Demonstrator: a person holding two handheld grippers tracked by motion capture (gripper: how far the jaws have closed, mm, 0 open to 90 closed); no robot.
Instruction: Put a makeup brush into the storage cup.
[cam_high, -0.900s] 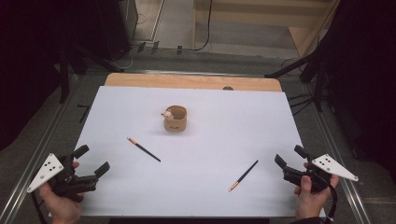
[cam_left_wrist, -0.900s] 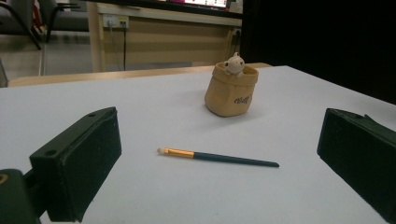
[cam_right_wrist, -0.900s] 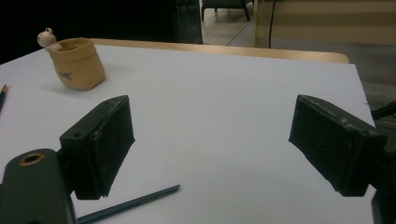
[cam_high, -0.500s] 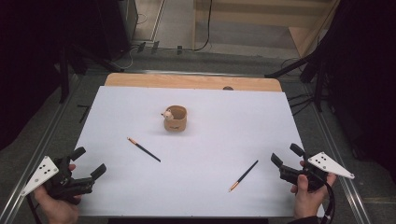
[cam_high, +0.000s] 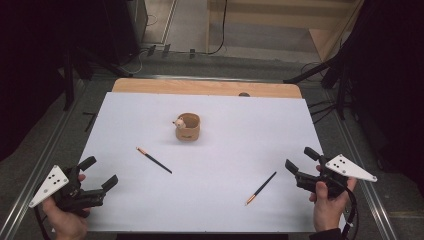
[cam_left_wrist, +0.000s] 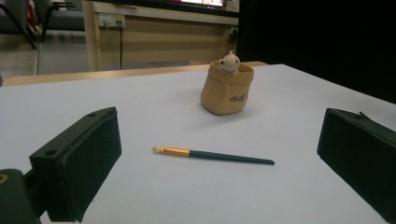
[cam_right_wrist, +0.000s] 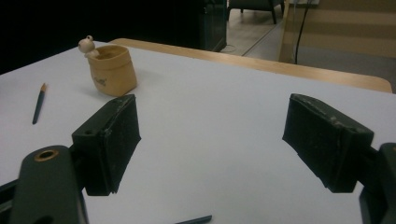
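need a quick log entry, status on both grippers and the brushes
Left gripper open, empty, at near left edge. Right gripper open, empty, near right. Left brush and right brush flat on white sheet, untouched. Pouch upright mid-table. Nothing blocking.

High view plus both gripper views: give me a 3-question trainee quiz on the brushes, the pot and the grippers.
1. True or false: the left gripper holds a brush.
2. How many brushes lie on the white sheet? A) one B) two C) three
3. What sits on the rim of the tan pot?

Key:
1. False. Its jaws stand open and empty, with the left brush lying apart from them on the sheet.
2. B. The second is the right brush, in front of the open right gripper.
3. A small pale animal figure.
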